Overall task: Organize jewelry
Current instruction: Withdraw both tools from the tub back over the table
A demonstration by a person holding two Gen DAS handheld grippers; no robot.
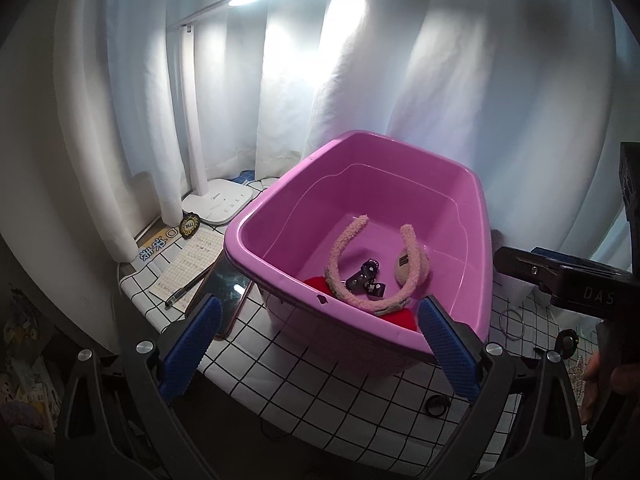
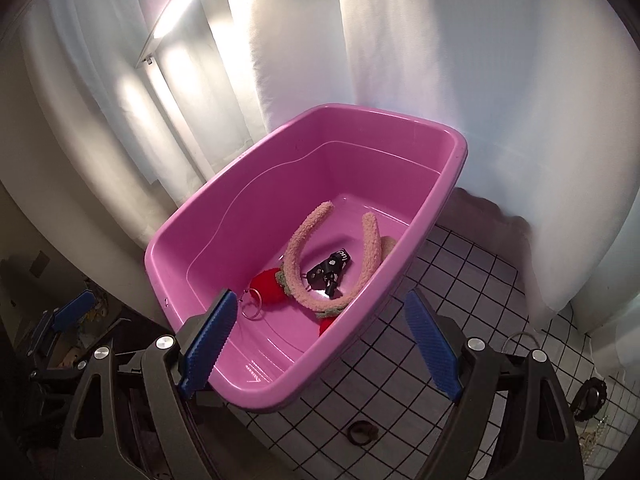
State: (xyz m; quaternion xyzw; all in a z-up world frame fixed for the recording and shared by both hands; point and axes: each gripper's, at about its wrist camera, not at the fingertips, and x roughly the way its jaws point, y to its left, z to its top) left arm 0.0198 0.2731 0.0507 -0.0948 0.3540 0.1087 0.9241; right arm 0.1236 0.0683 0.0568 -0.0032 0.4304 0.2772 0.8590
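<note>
Two grippers, left gripper (image 1: 320, 332) and right gripper (image 2: 320, 344), hang with jaws wide apart and nothing between them. One pink tub (image 2: 452, 184) on the checked cloth (image 2: 472, 280) holds one fluffy headband (image 2: 296, 248), one pair of metal rings (image 2: 251, 307) and black clips (image 2: 330, 270). Two hair ties (image 1: 514, 322) (image 2: 362, 432) lie outside its rim on bare cloth.

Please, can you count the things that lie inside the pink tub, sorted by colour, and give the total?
Inside the pink plastic tub:
Pink: 1, the fluffy pink headband
Red: 2, the red fuzzy pompoms at the headband's base
Black: 1, the cluster of black hair clips
Beige: 1, the round beige fuzzy pad
Silver: 1, the pair of thin metal rings
Total: 6
</note>
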